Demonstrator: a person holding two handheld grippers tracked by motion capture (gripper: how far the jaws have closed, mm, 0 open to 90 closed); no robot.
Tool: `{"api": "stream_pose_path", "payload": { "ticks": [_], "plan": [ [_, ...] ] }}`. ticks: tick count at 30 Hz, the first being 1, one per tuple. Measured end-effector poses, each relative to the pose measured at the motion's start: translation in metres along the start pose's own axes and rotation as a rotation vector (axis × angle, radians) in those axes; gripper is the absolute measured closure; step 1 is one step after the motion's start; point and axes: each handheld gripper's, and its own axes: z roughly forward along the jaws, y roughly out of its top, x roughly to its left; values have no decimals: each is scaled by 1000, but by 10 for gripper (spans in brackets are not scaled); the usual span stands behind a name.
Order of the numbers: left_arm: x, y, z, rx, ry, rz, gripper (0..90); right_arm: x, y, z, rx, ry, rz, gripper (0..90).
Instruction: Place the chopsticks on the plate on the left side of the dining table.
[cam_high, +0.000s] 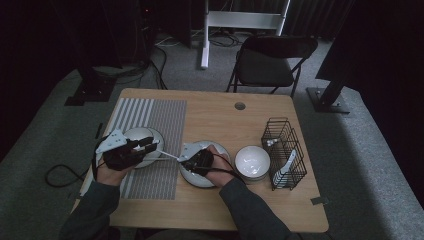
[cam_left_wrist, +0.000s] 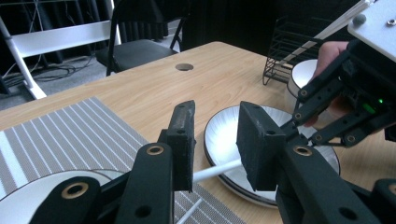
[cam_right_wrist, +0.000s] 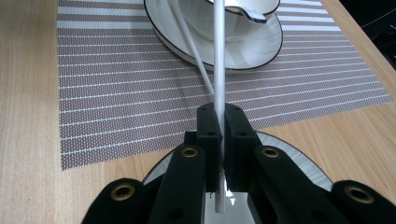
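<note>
The right gripper (cam_right_wrist: 218, 140) clamps one white chopstick (cam_right_wrist: 219, 70) above a plate (cam_right_wrist: 299, 168). A second chopstick (cam_right_wrist: 194, 44) leans against the bowl (cam_right_wrist: 224, 18) on the mat (cam_right_wrist: 116, 84). The left gripper (cam_left_wrist: 215, 144) stands parted around a chopstick, seemingly untouched. Farther right: one bowl (cam_high: 252, 161), one rack (cam_high: 284, 152).

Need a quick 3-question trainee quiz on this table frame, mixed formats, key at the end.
1. True or false: the right tool is shut on a thin white chopstick.
2. What does the striped grey woven placemat carry? A) black wire rack B) white bowl on a dark-rimmed white plate C) folding chair
3. Fill in: the black wire rack stands at the wooden table's ____ edge in the high view.

Key: 1 true; 2 B; 3 right.
</note>
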Motion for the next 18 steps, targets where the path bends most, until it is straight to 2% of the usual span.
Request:
{"api": "stream_pose_path", "payload": {
  "ticks": [8, 18],
  "plan": [
    [5, -5, -11, -3, 29, -17, 672, -3, 6, 4, -8, 7, -4, 868],
    [9, -9, -21, -8, 50, -30, 667, -2, 15, 15, 14, 26, -31, 868]
  ]
}}
